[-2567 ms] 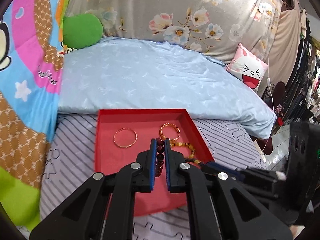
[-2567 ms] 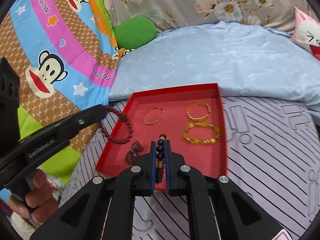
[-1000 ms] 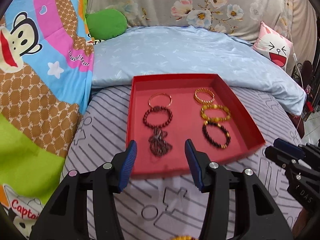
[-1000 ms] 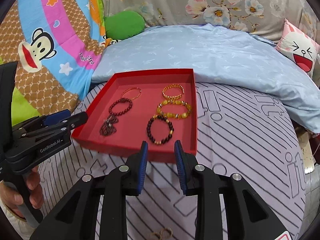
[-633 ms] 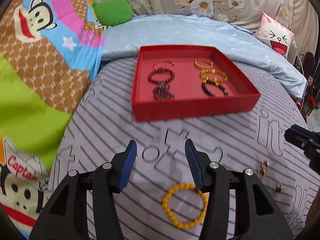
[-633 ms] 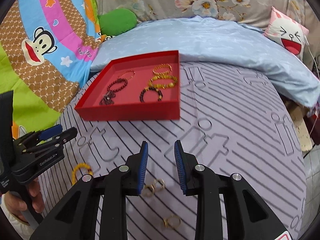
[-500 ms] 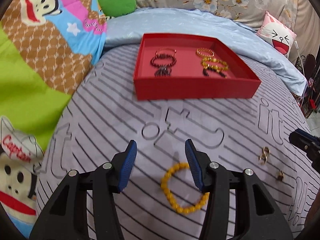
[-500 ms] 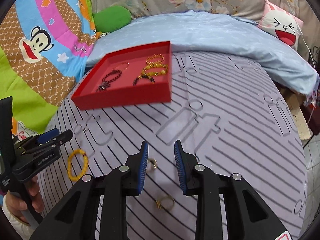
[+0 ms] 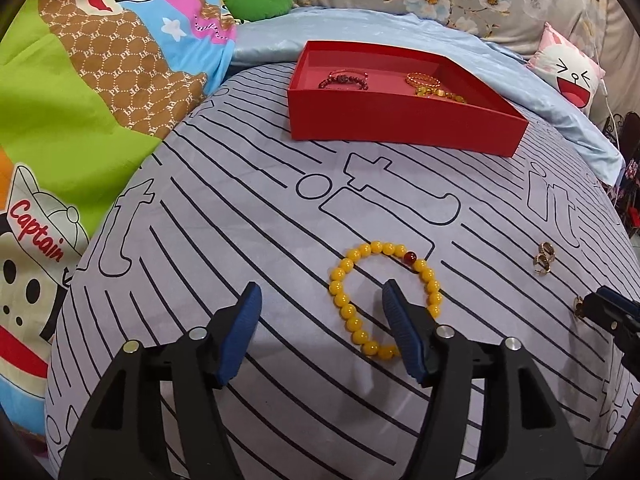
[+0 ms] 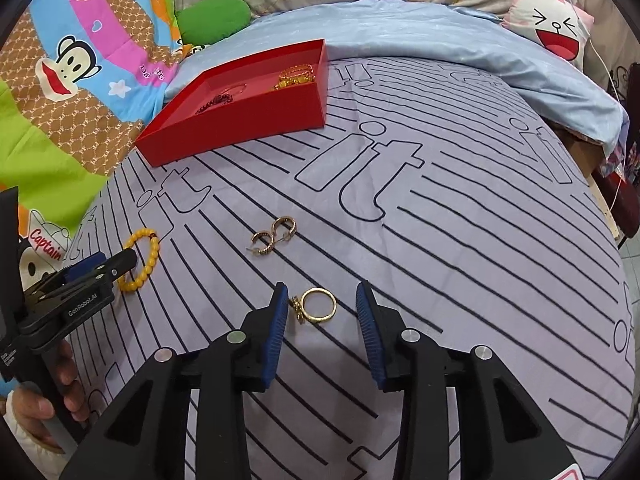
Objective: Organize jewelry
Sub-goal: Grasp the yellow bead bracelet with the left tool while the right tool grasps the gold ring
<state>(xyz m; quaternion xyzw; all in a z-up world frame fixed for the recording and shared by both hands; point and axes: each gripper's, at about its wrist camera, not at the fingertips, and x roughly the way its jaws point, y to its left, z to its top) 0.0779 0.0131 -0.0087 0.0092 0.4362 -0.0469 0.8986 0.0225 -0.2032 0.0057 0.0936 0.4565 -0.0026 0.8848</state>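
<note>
A bracelet of round yellow beads with one dark red bead (image 9: 384,298) lies flat on the grey bedsheet printed with black lines and outlined letters (image 9: 240,208). The left gripper (image 9: 320,308), black with blue ribbed pads, stands above it with its jaws wide; they have just been opening, and nothing is between the pads. Its right pad sits over the inside of the bead loop, the left pad over bare sheet beside it.

The right gripper (image 10: 322,304) has its jaws moderately apart — also just opening — and between them, not pressed by either pad, lies a gold ring with a small ornate top (image 10: 316,305), close to the left pad.

A shallow red cardboard tray (image 9: 400,122) sits farther up the bed, against the pale blue quilt (image 10: 440,36). The left wrist view looks over its near wall and shows a dark red bead bracelet (image 9: 343,79) on the left and gold and amber bracelets (image 9: 434,86) on the right.

Only the right wrist view shows the ring clearly, plus a pair of gold hoop earrings (image 10: 274,234) touching each other farther up the sheet; in the left view these are small glints at the right edge. The right view also shows the person's hand (image 10: 48,396) gripping the left tool's handle — and a cartoon monkey blanket (image 10: 72,60) at the left.
</note>
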